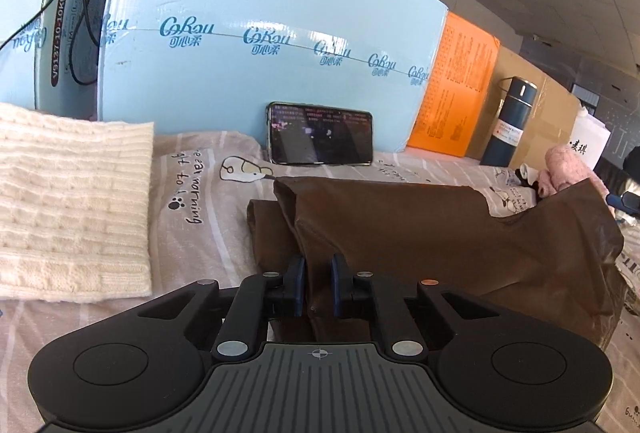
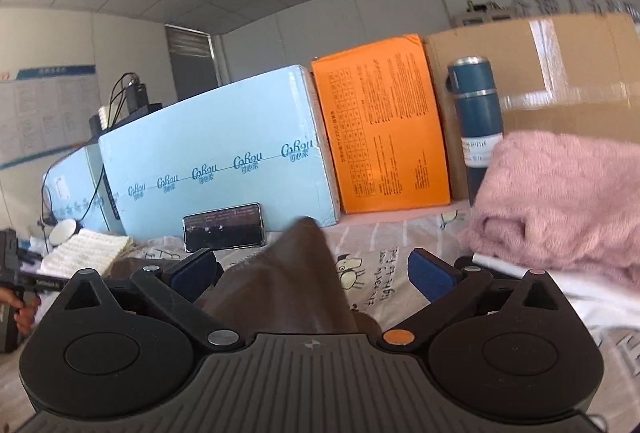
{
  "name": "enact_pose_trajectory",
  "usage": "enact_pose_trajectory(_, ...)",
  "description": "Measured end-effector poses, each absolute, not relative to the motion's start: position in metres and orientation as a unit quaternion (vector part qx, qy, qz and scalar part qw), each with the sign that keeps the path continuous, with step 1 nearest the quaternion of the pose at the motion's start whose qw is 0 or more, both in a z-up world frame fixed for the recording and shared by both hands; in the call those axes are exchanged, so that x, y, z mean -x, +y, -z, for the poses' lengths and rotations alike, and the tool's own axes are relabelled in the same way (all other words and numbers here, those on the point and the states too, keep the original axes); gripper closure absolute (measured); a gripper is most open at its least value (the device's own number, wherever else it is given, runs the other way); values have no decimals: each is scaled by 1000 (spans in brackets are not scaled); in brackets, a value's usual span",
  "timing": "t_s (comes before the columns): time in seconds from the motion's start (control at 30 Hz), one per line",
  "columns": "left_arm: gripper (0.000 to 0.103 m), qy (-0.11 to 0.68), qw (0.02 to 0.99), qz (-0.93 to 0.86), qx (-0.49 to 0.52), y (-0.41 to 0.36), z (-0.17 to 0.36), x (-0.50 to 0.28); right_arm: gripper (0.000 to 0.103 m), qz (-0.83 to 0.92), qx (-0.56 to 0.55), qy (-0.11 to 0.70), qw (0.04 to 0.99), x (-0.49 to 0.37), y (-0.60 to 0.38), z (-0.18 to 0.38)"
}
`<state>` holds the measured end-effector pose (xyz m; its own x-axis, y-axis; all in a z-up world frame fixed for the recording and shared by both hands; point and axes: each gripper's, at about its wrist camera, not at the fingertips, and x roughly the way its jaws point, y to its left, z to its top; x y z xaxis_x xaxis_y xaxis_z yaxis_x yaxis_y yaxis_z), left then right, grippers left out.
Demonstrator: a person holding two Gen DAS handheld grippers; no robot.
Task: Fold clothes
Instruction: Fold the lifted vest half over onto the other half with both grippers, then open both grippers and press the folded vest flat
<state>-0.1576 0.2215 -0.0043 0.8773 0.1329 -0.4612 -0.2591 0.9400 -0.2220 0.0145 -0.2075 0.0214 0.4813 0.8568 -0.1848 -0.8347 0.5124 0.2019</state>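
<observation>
Printed bedsheet, brown garment rumpled, left gripper pinching fold

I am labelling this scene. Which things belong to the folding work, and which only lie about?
For the job: brown smooth garment, left tool, right tool.

Lying about: cream knitted sweater, pink fluffy sweater, black phone, dark blue flask, orange box.

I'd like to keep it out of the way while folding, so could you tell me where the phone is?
The phone leans on its long side against the light blue box at the back of the bed, just beyond the brown garment.
</observation>
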Motion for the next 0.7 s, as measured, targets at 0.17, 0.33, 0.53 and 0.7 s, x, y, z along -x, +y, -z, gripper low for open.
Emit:
enact_pose_trajectory(0.17, 92, 218, 959, -109, 144, 219, 2, 167, 0, -448, -20, 170, 877, -21, -207, -17)
enact_pose_trajectory(0.33, 89, 221, 954, -107, 172, 225, 4, 167, 35, -373, -56, 260, 889, -41, -185, 5)
enact_pose_trajectory(0.53, 96, 193, 962, -113, 155, 217, -3, 174, 84, -342, -40, 285, 895, -41, -159, 23)
enact_pose_trajectory(0.7, 97, 176, 968, -132, 123, 204, -14, 187, 79, -331, -49, 258, 906, -36, -164, 22)
